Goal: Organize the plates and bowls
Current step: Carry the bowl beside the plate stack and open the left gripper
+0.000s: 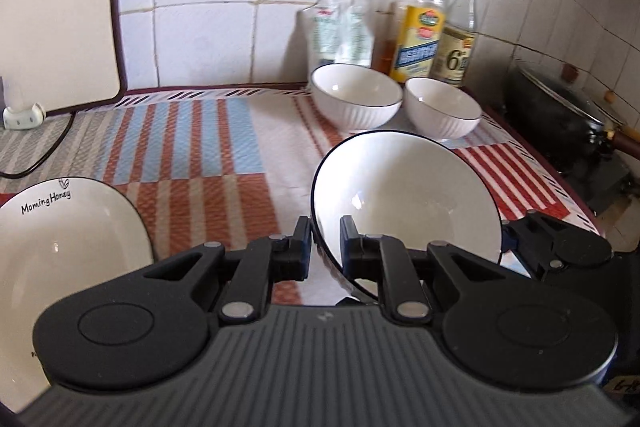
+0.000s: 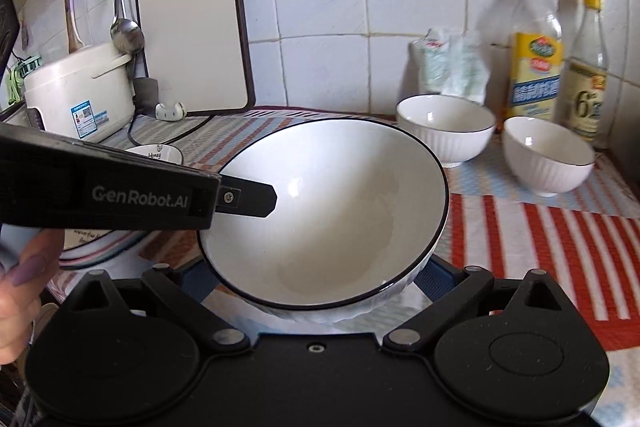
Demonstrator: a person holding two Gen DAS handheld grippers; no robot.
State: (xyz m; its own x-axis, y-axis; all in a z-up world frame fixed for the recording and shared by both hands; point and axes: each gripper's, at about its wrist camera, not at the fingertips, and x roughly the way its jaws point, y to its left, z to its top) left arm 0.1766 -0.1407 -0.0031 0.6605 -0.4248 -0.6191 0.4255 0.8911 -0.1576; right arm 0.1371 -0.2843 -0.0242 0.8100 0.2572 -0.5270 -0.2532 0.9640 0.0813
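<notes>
Big bowl [image 1: 404,203] is tipped because the left gripper [image 1: 325,247] pinches its rim, one finger inside. Right gripper [image 2: 316,279] has its jaws spread wide under it, probably for support

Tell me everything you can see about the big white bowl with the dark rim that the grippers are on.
The large white glazed bowl with a thin dark rim looks ceramic, with a ribbed outer wall, and is empty inside. It is tilted, its opening facing the cameras, above the striped cloth. The left hand-held gripper pinches its rim, one finger inside and one outside. The right hand-held gripper brackets its lower body with blue-padded fingers; contact there is unclear.
</notes>
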